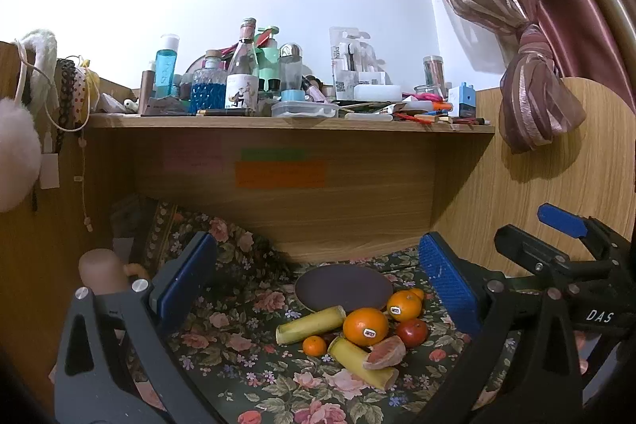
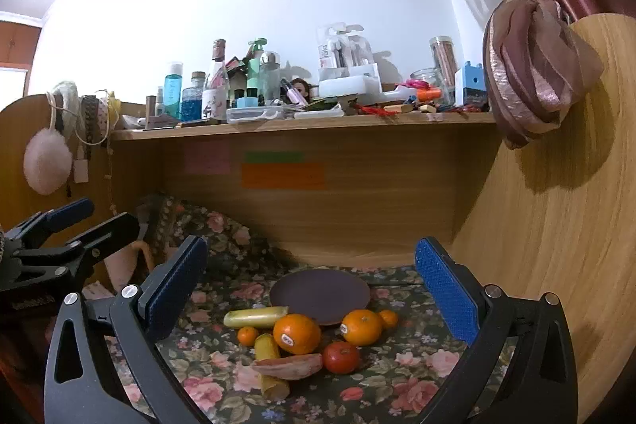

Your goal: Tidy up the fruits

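A heap of fruit lies on the floral cloth [image 1: 238, 352] in front of a dark round plate [image 1: 344, 291] [image 2: 320, 295]. The heap holds a large stickered orange [image 1: 365, 326] [image 2: 297, 333], a second orange [image 1: 404, 306] [image 2: 361, 327], a small tangerine [image 1: 314, 345] [image 2: 248, 336], a red fruit [image 1: 412, 332] [image 2: 341, 357], a pink citrus wedge [image 1: 384, 352] [image 2: 288, 366] and two yellow stalk pieces [image 1: 311, 324] [image 2: 255, 317]. My left gripper [image 1: 318, 245] [image 2: 91, 221] and right gripper [image 2: 312, 243] [image 1: 544, 233] hover side by side before the heap, both open and holding nothing.
A wooden shelf [image 1: 290, 124] crowded with bottles [image 1: 242, 74] and jars overhangs the nook. Wooden panels close it at the back [image 1: 357, 209] and the right [image 2: 556, 225]. A knotted pink curtain [image 2: 532, 66] hangs at the right; pouches hang at the left [image 2: 47, 161].
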`<move>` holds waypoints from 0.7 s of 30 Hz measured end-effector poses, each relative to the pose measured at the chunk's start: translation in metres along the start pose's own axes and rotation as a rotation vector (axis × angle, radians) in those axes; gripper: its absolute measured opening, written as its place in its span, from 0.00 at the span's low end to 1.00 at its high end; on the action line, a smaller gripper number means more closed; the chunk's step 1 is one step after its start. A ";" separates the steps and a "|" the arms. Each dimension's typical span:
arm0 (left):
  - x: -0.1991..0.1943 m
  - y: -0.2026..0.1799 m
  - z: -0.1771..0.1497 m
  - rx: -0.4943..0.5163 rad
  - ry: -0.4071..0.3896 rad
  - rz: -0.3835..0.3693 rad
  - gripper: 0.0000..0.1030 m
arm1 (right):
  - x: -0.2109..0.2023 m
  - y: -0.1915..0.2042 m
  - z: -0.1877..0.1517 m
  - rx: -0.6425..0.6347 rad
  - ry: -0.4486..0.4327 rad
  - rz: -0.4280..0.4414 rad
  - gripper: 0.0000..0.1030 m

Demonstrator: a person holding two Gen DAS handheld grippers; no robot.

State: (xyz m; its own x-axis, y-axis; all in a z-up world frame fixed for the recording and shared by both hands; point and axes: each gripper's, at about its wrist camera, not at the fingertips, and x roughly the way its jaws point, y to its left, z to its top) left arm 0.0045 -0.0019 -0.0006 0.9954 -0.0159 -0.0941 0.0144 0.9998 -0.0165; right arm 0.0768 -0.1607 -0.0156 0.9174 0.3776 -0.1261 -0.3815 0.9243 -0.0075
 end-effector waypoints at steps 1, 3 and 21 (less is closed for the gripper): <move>0.000 0.000 0.000 0.001 -0.001 0.000 1.00 | 0.000 0.000 0.000 -0.001 0.000 -0.001 1.00; 0.000 -0.001 0.001 0.004 -0.002 -0.003 1.00 | 0.000 0.000 -0.001 -0.002 0.000 -0.002 1.00; -0.002 -0.004 0.000 0.007 -0.014 -0.007 1.00 | -0.006 0.000 0.002 -0.006 -0.022 -0.009 1.00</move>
State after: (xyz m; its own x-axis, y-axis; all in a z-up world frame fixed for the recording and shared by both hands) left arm 0.0025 -0.0062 0.0001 0.9965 -0.0229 -0.0800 0.0221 0.9997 -0.0104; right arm 0.0710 -0.1628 -0.0129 0.9229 0.3708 -0.1039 -0.3742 0.9272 -0.0145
